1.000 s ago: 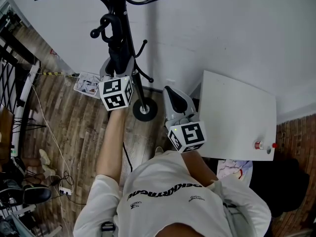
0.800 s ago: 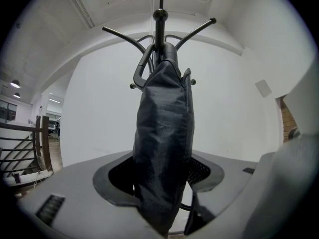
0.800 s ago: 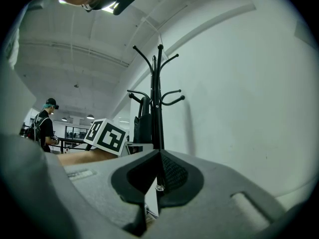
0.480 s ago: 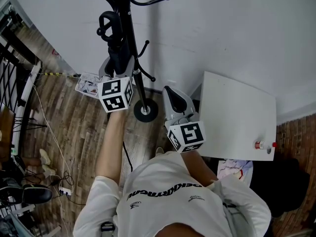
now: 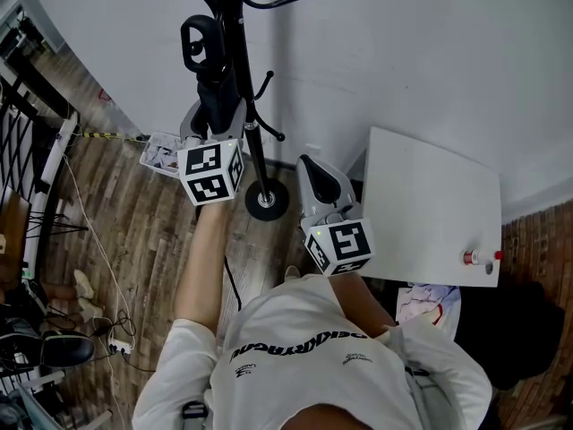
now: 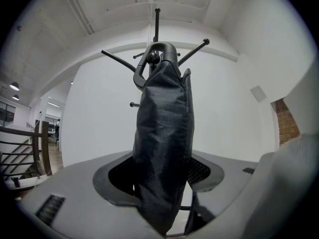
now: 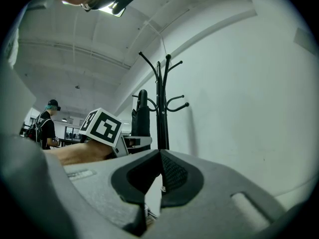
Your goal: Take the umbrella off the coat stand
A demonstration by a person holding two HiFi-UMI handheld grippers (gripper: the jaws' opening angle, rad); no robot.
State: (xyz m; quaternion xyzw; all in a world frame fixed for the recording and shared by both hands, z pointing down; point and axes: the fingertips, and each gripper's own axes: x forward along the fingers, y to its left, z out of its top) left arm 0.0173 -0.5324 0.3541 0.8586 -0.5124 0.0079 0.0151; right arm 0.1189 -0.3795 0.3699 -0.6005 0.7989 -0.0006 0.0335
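A folded black umbrella [image 5: 213,97] hangs close against the black coat stand [image 5: 240,52], whose round base [image 5: 264,202] stands on the wood floor. My left gripper [image 5: 208,122] is shut on the umbrella's sleeve [image 6: 164,148], which fills the gap between the jaws of the left gripper [image 6: 164,176]. The loop handle [image 6: 149,59] stands at the top, with a peg's ball tip showing inside it. My right gripper [image 5: 315,176] hovers to the right of the base, shut with nothing in it. In its own view the right gripper [image 7: 159,156] faces the coat stand [image 7: 160,108] and the umbrella [image 7: 141,118].
A white table [image 5: 430,213] stands at the right against the wall, with a small red-capped thing [image 5: 479,258] near its edge. A box of odds and ends [image 5: 161,155] and cables [image 5: 98,267] lie on the floor at the left. A black railing [image 5: 27,150] runs along the far left.
My left gripper has lifted the umbrella; its loop handle sits higher along the stand's pole than before. The right gripper has shifted only slightly.
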